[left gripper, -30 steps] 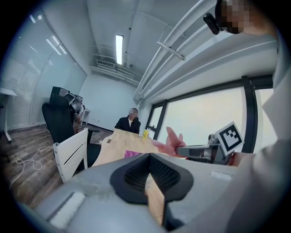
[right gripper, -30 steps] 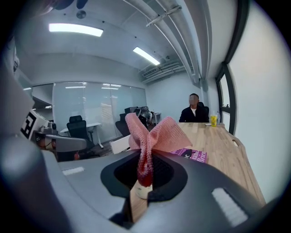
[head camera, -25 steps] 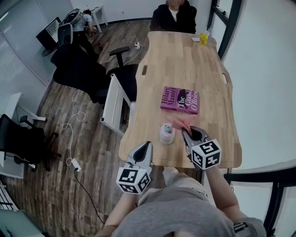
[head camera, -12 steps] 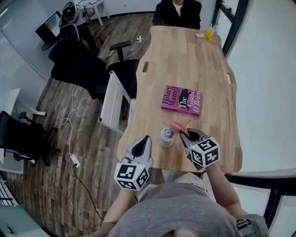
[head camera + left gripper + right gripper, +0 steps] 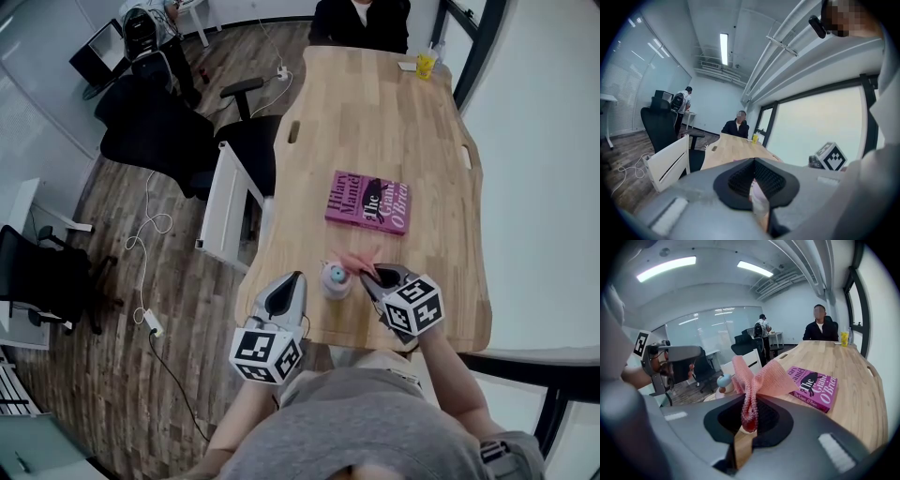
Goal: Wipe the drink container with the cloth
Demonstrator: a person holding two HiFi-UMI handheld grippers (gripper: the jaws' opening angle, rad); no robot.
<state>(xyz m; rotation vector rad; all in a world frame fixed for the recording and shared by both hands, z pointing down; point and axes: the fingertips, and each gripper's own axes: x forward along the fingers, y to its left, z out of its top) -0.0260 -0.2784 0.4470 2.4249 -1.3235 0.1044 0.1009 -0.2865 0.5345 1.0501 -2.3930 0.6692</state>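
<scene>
The fingers of the right gripper (image 5: 749, 405) pinch the cloth (image 5: 761, 376), those of the left gripper (image 5: 286, 292) are pressed together, so rub the cup (image 5: 335, 278) softly or it may tip.

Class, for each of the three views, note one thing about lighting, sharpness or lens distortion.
Head view: even light on the table, but the right side is washed out white. Left gripper view: dark round border; the window glares pale. Right gripper view: same round border; the ceiling lights blow out, while the cloth and book look sharp.
</scene>
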